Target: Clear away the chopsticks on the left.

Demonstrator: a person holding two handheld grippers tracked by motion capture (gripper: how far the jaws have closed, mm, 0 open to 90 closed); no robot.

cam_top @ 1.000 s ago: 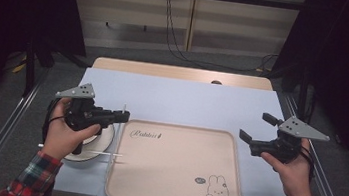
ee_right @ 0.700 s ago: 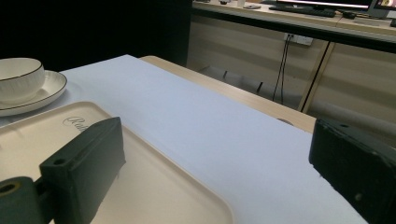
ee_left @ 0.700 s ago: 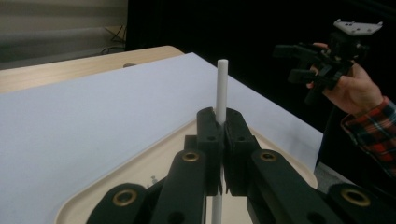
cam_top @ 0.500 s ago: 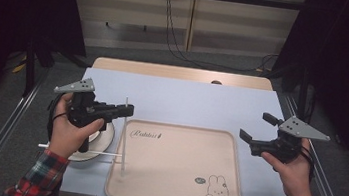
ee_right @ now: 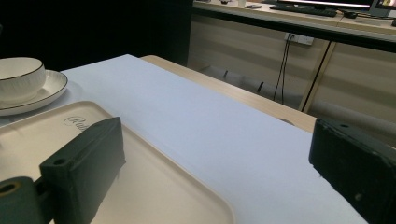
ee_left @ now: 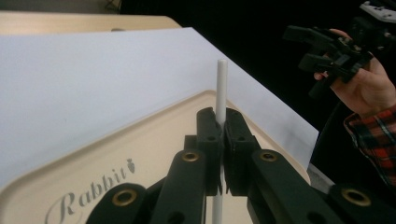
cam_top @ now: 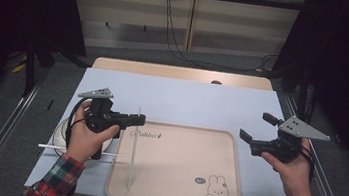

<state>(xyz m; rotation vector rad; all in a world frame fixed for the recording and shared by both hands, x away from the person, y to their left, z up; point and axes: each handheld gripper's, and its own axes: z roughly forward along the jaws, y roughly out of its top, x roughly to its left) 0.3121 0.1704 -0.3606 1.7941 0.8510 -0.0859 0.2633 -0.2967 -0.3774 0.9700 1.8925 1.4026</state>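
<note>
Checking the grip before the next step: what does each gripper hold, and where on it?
The left gripper pinches a white chopstick near its upper end; the right gripper holds nothing.

A thin white stick (cam_top: 134, 148) is pinched between the jaws of the left gripper (cam_top: 140, 119). It is long, straight and round. In the high view it runs from far to near over the left part of the tray (cam_top: 177, 179). Its near end is close to the tray's near edge. In the left gripper view the stick (ee_left: 221, 91) pokes up past the closed jaws.
</note>
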